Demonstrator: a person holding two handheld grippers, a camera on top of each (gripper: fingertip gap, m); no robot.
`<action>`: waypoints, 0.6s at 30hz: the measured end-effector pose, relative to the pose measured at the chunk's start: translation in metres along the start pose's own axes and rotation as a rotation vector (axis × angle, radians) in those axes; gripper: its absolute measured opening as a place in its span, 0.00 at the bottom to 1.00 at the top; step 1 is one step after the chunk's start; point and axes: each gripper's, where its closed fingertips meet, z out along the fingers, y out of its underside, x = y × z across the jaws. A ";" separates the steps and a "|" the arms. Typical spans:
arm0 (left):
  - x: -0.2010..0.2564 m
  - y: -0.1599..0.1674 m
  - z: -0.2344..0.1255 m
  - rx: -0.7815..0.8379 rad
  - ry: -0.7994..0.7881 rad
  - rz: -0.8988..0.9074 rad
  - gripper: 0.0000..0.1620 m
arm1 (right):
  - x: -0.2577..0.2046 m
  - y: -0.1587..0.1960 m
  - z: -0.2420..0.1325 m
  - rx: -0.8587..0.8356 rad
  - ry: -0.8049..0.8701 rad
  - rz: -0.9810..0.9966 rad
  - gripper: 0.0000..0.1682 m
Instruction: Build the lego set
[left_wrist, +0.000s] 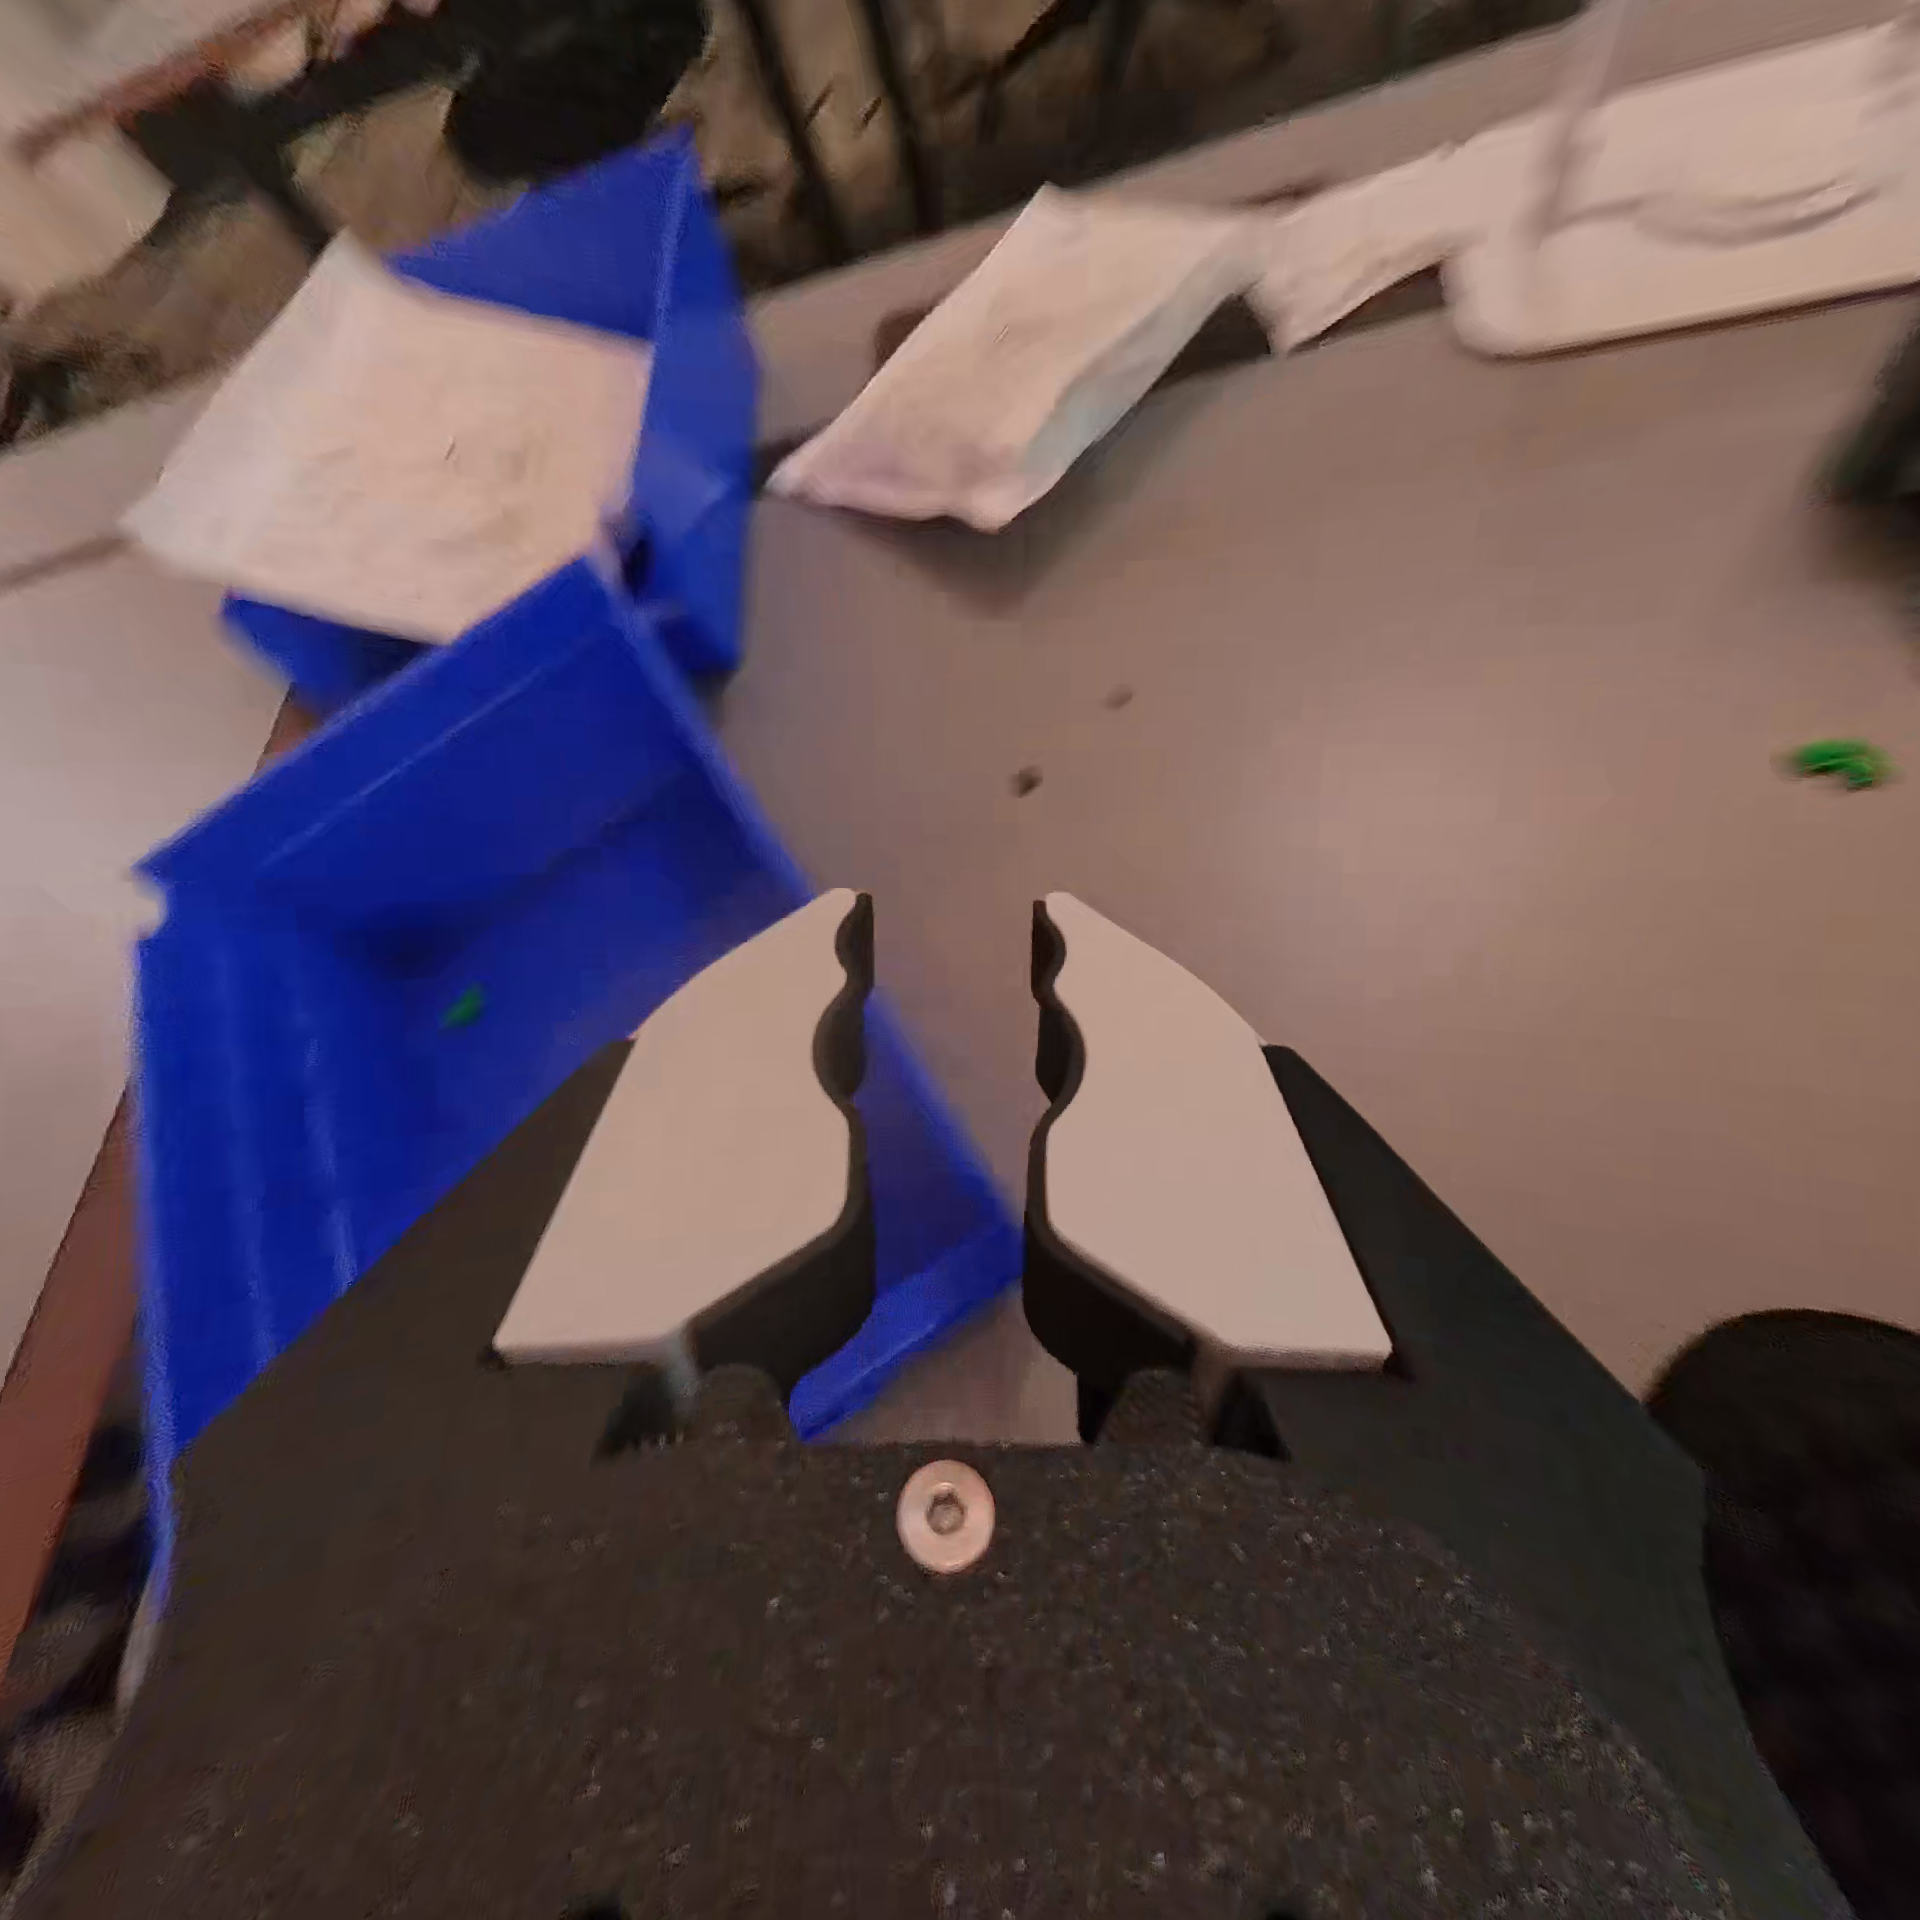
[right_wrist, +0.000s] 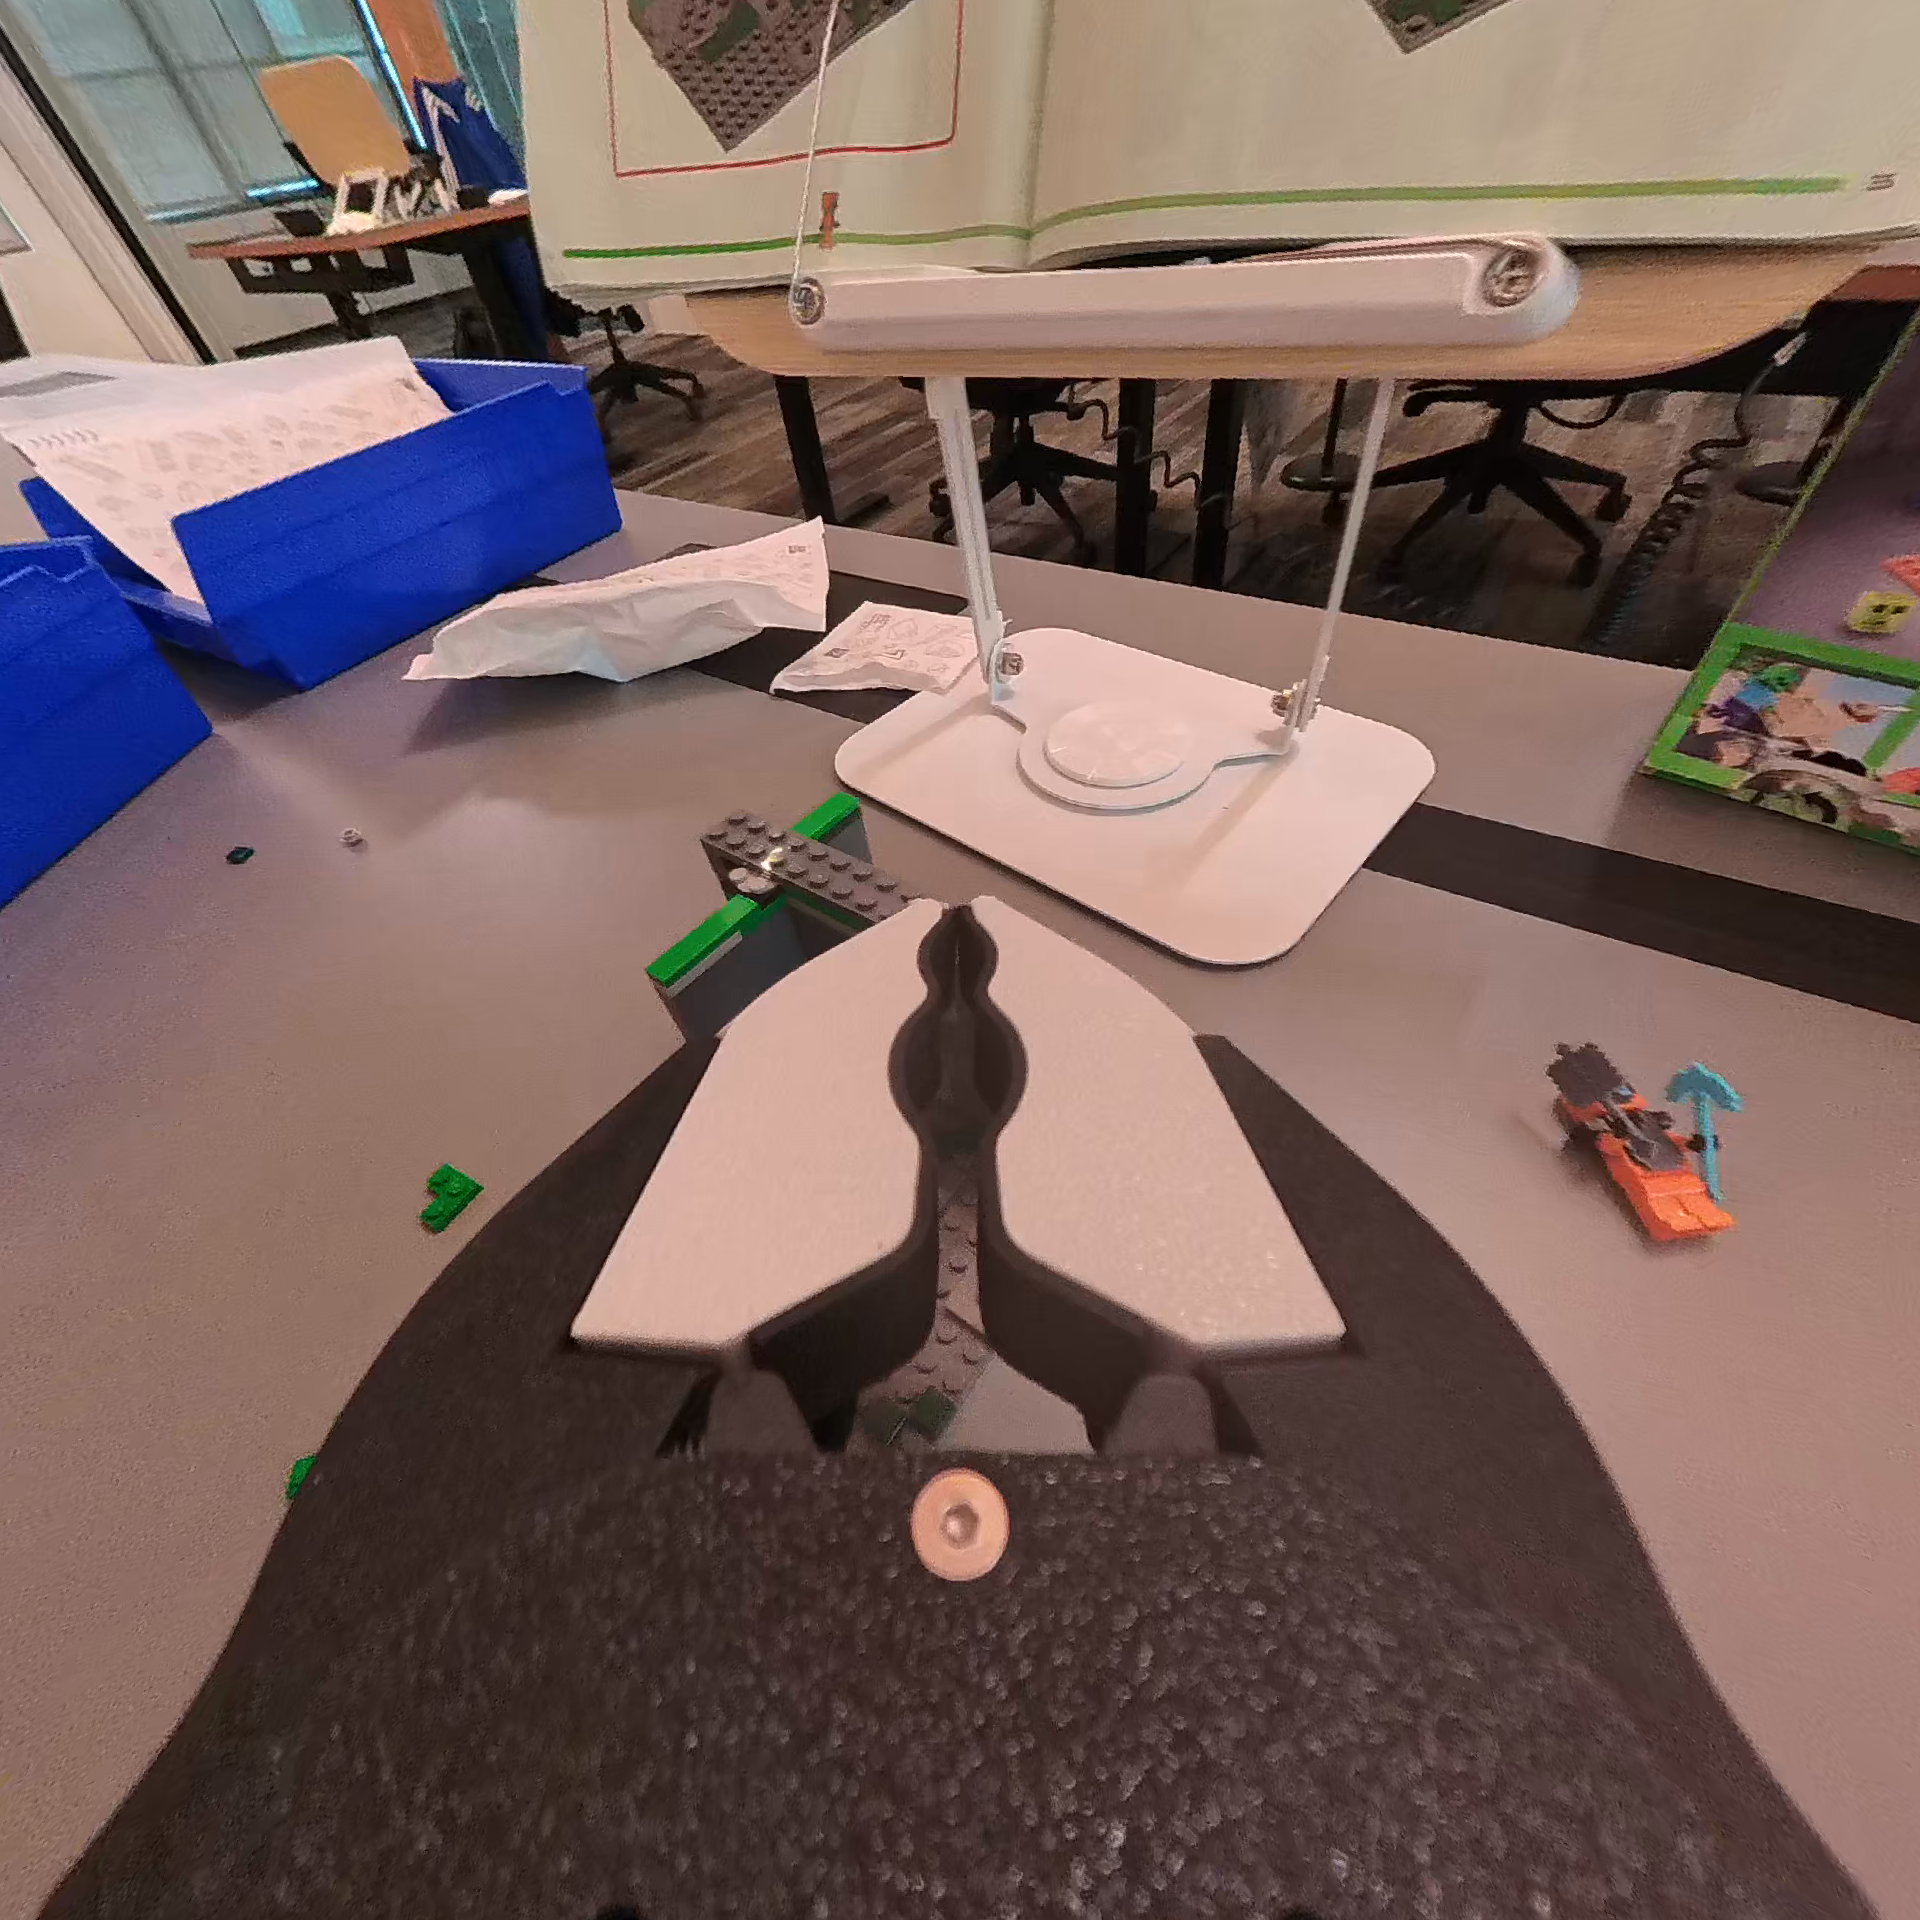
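Observation:
In the right wrist view my right gripper is shut, its tips pinched on the partly built lego model, a dark grey studded plate with green edges resting on the grey table. More of the grey plate shows through the gap between the fingers. In the blurred left wrist view my left gripper is open and empty, above the table beside a blue bin that holds a small green piece. A loose green piece lies far right; it also shows in the right wrist view.
A white book stand holds the open instruction booklet behind the model. Two blue bins and white paper bags lie at the left. An orange figure with a teal pickaxe lies at the right, near the lego box. There is about 45 cm between the tips of the two grippers.

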 end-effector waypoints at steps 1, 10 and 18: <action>-0.013 0.015 0.002 -0.055 -0.023 -0.023 0.22 | -0.002 0.000 0.000 -0.002 -0.004 -0.003 0.00; -0.008 0.066 0.036 -0.210 0.042 -0.075 0.21 | -0.003 -0.003 -0.002 0.007 -0.001 -0.010 0.00; -0.016 0.073 0.038 -0.222 -0.164 0.070 0.12 | -0.001 -0.004 -0.003 0.010 0.000 -0.004 0.00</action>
